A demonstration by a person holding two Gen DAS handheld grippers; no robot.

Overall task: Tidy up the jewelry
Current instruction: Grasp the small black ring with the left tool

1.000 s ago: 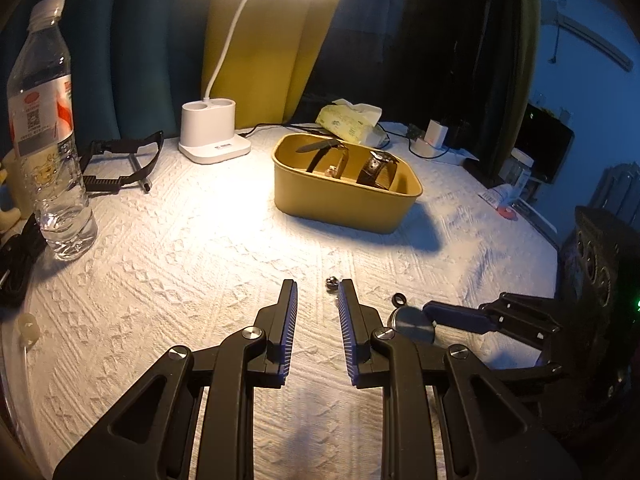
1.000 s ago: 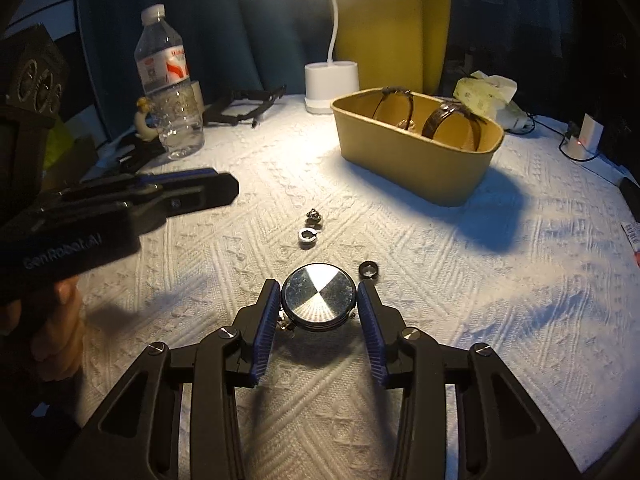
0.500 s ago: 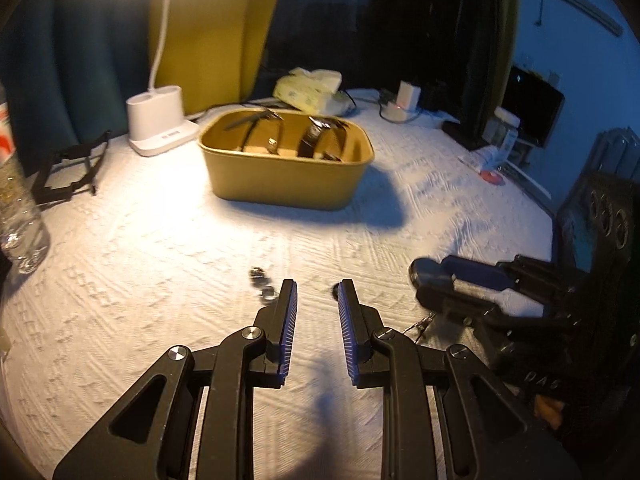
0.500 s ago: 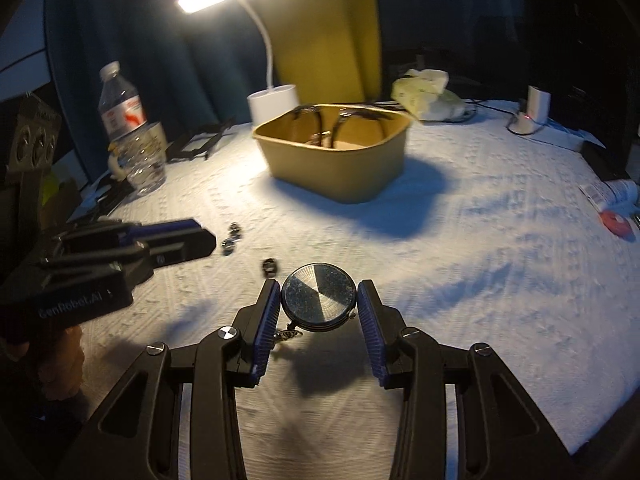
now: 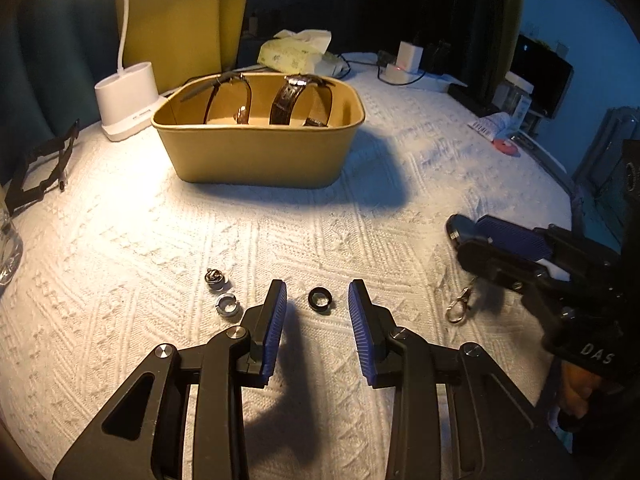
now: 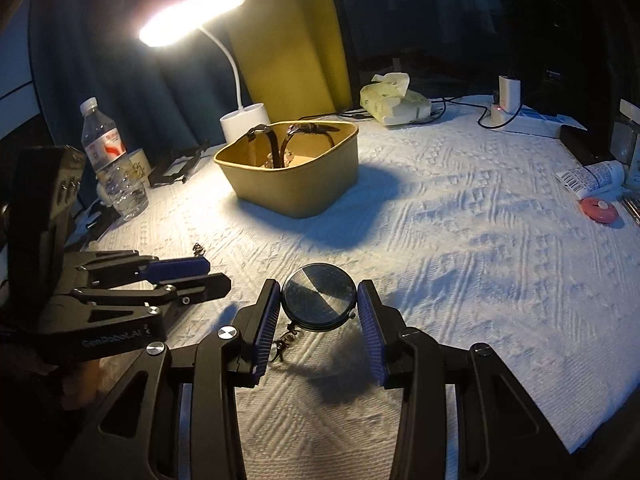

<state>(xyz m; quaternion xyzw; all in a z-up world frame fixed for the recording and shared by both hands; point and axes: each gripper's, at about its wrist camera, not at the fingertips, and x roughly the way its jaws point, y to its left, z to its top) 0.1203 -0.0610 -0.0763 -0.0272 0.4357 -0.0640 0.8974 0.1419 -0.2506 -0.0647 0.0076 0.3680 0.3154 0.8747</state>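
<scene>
Left gripper [image 5: 318, 294] hangs low over the white textured tabletop [image 5: 120, 240], its jaws having just been opening, and a small black ring [image 5: 320, 299] lies on the cloth between the blue pads, untouched by either one. Just off its left finger sit two more small pieces: a silver ring [image 5: 227, 305] and, a little farther out, a knotted silver ring [image 5: 215, 277]. Over to the right, the right gripper [image 6: 318, 298] is clamped on a round pocket watch [image 6: 319, 297], case pinched edge to edge between the pads, with its chain clasp [image 5: 459, 305] dangling below. Well beyond both, under the white desk lamp [image 6: 192, 16], stands the tan storage box [image 5: 260, 152] with two strap watches [image 5: 298, 98] leaning inside it. A water bottle [image 6: 110, 160] stands at the far left edge.
</scene>
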